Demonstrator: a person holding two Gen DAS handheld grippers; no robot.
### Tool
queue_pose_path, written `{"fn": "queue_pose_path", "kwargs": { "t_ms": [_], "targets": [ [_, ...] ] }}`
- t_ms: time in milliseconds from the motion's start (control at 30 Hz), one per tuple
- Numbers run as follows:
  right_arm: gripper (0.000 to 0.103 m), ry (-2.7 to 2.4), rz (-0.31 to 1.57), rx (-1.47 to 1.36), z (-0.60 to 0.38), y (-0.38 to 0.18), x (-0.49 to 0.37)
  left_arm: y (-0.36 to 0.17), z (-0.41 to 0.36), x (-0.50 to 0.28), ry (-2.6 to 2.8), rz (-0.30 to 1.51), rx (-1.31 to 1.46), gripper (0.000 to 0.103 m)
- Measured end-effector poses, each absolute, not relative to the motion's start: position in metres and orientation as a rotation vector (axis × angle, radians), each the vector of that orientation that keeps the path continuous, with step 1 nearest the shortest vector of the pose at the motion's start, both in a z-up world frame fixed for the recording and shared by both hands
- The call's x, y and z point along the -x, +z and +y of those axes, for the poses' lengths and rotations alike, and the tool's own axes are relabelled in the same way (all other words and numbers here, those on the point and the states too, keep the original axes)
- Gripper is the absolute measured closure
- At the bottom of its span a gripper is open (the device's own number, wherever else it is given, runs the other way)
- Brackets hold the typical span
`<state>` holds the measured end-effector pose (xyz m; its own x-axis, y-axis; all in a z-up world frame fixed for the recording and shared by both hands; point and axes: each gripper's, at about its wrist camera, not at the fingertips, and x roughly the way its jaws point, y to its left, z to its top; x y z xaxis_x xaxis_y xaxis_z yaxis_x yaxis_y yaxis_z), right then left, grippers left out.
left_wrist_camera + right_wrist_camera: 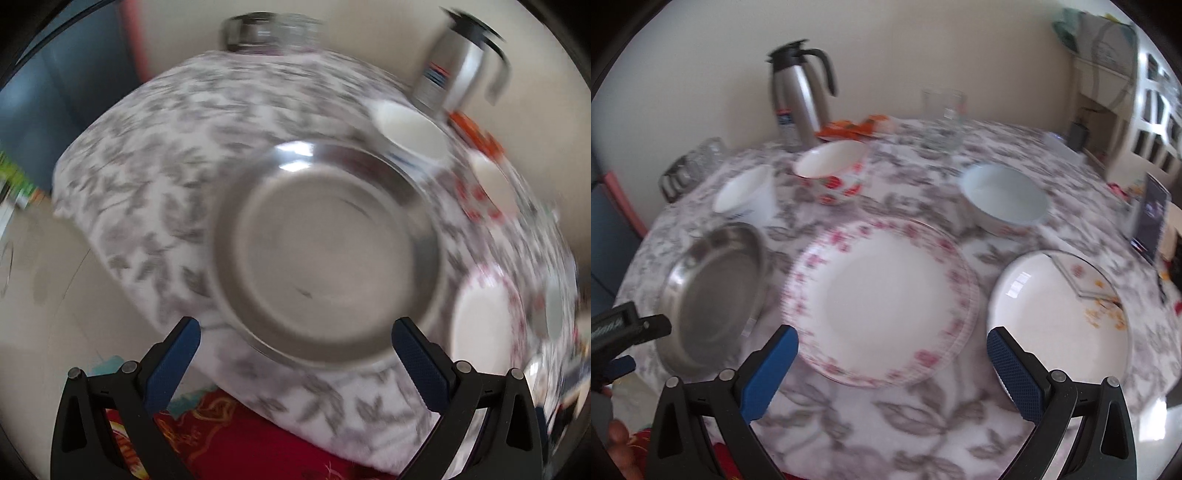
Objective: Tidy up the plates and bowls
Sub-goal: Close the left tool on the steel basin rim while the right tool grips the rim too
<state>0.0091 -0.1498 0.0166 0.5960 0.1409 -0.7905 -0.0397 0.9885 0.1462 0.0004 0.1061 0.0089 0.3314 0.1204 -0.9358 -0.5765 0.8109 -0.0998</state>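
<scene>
A round steel plate [325,251] lies on the floral tablecloth. My left gripper [295,328] is open, its blue pads on either side of the plate's near rim without touching it. The right wrist view shows the same steel plate [713,291] at the left, beside a large pink-flowered plate [886,299]. My right gripper [892,338] is open above that plate's near edge and holds nothing. A white plate with orange flowers [1060,314] lies to the right. Behind stand a pale blue bowl [1004,199], a strawberry-print bowl [831,166] and a small white bowl [746,192].
A steel thermos jug [798,99] and a drinking glass [945,107] stand at the back by the wall. A glass dish [690,166] sits at the far left, and a phone [1148,218] leans at the right. A hand [620,446] shows at the lower left.
</scene>
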Motion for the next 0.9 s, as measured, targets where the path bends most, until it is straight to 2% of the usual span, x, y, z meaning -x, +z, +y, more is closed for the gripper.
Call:
{"fn": "queue_pose_path", "kwargs": {
  "t_ms": [267, 600, 800, 900],
  "targets": [
    [0.000, 0.239, 0.900, -0.138, -0.112, 0.013, -0.035, 0.003, 0.171, 0.001, 0.617, 1.073, 0.617, 0.000],
    [0.005, 0.366, 0.900, -0.094, -0.064, -0.001, -0.061, -0.010, 0.204, -0.013, 0.608, 0.990, 0.687, 0.000],
    [0.023, 0.428, 0.931, -0.095, -0.050, -0.014, -0.078, -0.025, 0.206, -0.029, 0.577, 1.060, 0.661, 0.000],
    [0.038, 0.453, 0.954, -0.107, -0.046, -0.018, -0.085, -0.032, 0.206, -0.034, 0.562, 1.094, 0.666, 0.000]
  ]
}}
